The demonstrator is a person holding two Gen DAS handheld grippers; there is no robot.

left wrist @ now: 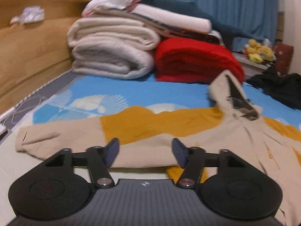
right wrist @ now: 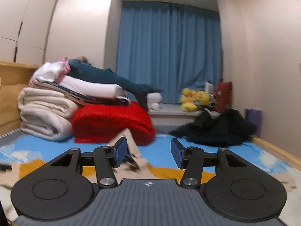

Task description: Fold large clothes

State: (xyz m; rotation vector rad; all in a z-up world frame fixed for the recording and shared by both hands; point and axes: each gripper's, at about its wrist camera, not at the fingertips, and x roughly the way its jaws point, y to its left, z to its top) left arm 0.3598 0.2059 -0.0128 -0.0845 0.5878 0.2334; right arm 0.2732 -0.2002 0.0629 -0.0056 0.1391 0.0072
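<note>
A large beige and mustard garment [left wrist: 143, 131] lies spread across the blue patterned bed sheet [left wrist: 143, 90]. Its hood [left wrist: 233, 98] with a dark lining stands up at the right. My left gripper [left wrist: 145, 151] is open just above the garment's near beige edge, holding nothing. My right gripper [right wrist: 148, 155] is open and empty above the bed. The hood [right wrist: 131, 150] shows just behind its left finger, with the mustard part [right wrist: 169, 171] below.
A pile of folded white blankets [left wrist: 111, 52] and a red blanket [left wrist: 195, 62] sits at the head of the bed by the wooden headboard [left wrist: 28, 47]. Black clothes [right wrist: 218, 130] lie at the right. Yellow plush toys [right wrist: 195, 98] sit on a ledge under the blue curtain [right wrist: 169, 47].
</note>
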